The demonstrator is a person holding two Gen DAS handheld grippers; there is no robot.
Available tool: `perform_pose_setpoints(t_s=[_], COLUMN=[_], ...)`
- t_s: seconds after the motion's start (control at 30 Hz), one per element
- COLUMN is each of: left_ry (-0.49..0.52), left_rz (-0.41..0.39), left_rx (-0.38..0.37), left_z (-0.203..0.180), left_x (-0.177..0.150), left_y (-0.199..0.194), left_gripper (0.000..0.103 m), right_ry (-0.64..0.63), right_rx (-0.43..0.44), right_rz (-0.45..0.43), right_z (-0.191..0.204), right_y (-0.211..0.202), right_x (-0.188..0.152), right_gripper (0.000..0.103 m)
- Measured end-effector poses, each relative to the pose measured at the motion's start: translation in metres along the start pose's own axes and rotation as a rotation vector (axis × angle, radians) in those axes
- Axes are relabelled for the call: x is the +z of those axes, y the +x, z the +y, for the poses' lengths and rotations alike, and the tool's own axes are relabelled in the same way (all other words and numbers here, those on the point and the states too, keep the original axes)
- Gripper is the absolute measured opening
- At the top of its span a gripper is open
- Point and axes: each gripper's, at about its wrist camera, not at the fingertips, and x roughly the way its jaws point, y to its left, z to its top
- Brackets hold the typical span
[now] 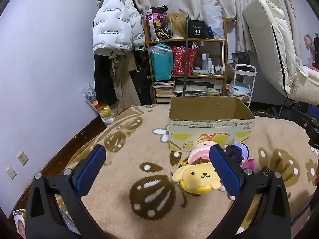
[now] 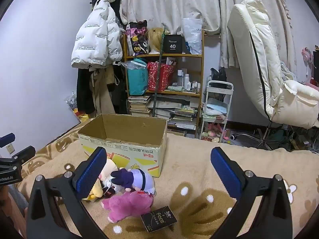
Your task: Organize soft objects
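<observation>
Left gripper (image 1: 157,167): black plastic arms, blue ribbed rubber pads, spread wide, holding nothing, hovering above the tan fleece blanket with brown blobs and white dots (image 1: 123,159). Its right pad overlaps the toy pile in view; contact cannot be told.

Right gripper (image 2: 158,168): same build, jaws spread wide, nothing between them. Its left pad sits in front of the pile's edge.

Open brown corrugated cardboard box with yellow and red print on its front (image 1: 211,131) stands upright on the blanket, flaps gone, rim ragged, inside walls bare brown. In the right wrist view the box (image 2: 123,137) is just behind the toys.

Soft things lie heaped on the blanket against the box's front:
- yellow plush dog face, rounded, floppy ears, stitched smile (image 1: 197,176), nearest the left gripper;
- pale plush with pink striped cap (image 1: 199,151), behind it, touching the box;
- small doll with dark purple and lavender fabric (image 2: 133,178), lying across the top of the pile;
- magenta fuzzy plush bear (image 2: 127,203), on its side, beneath the doll.

Flat black packet with gold lettering (image 2: 159,218) lies on the blanket just beside the bear.
</observation>
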Motion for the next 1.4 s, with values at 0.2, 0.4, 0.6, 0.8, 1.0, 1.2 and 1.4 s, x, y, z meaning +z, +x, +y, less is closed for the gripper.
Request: perform_pose_setpoints(t_s=[0.2,0.4,0.6,0.8,1.0,1.2,1.4], left_ry=[-0.01,-0.005,-0.004,-0.003,-0.003,-0.004,-0.001], left_rz=[0.007,-0.002,-0.004,-0.004,-0.004,-0.005,-0.005], left_rx=[0.003,-0.004,-0.005,-0.005,-0.004,-0.005,-0.004], left_z=[0.0039,0.0004,0.0018,0.0031,0.0035,0.0031,0.003], left_x=[-0.0011,0.0017,0.0024,0.0025,0.0028,0.002,0.0019], left_y=[-0.0004,-0.0007,-0.0045,-0.0047,-0.0049,-0.0048,-0.0047], left_gripper=[0.102,0.102,0.102,0.102,0.102,0.102,0.102], right_ry=[0.001,-0.002,0.002,0.002,0.002,0.002,0.002], right_rx=[-0.004,-0.002,-0.002,-0.007,-0.006,-0.007,-0.006], right_rz=[0.011,0.005,0.008,0.01,0.01,0.01,0.011], right_z=[0.0001,0.0017,0.0009,0.0007,0.0004,-0.0004,0.0002], right_y=[0.0018,0.0001,0.0015,0.0008,0.0007,0.0004,-0.0006], right_x=[-0.0001,-0.0008,-0.0004,0.0,0.0003,0.0008,0.0027], right_gripper=[0.103,0.103,0.103,0.103,0.103,0.103,0.103])
